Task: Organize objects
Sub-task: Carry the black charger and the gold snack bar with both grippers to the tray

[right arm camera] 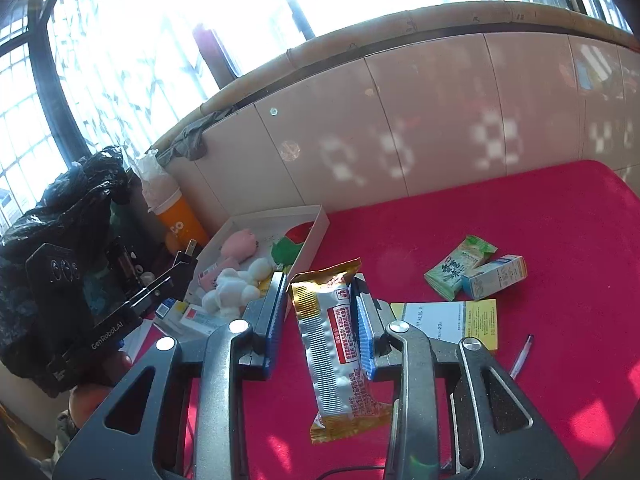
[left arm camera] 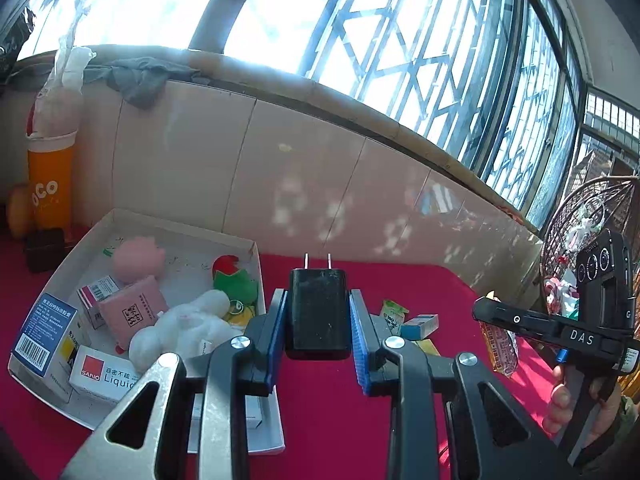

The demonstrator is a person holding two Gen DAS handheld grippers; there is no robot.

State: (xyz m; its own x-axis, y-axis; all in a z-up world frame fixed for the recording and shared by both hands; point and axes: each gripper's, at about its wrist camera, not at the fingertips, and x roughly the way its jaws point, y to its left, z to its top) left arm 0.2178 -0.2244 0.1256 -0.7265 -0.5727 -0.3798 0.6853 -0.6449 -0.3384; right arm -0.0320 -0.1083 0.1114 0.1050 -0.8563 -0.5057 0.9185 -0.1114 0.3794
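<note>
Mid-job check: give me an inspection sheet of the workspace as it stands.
Surface: red cloth table.
Job's things: white cardboard tray holding white plush toy, pink plush toy and boxes; green sachet, blue-white carton outside it.
Clutter: yellow-white leaflet, pen.
Grippers: left gripper shut on black plug charger; right gripper shut on silver-gold snack packet.
Cables: nothing seen.
Surroundings: tiled wall, barred window, orange cup.
</note>
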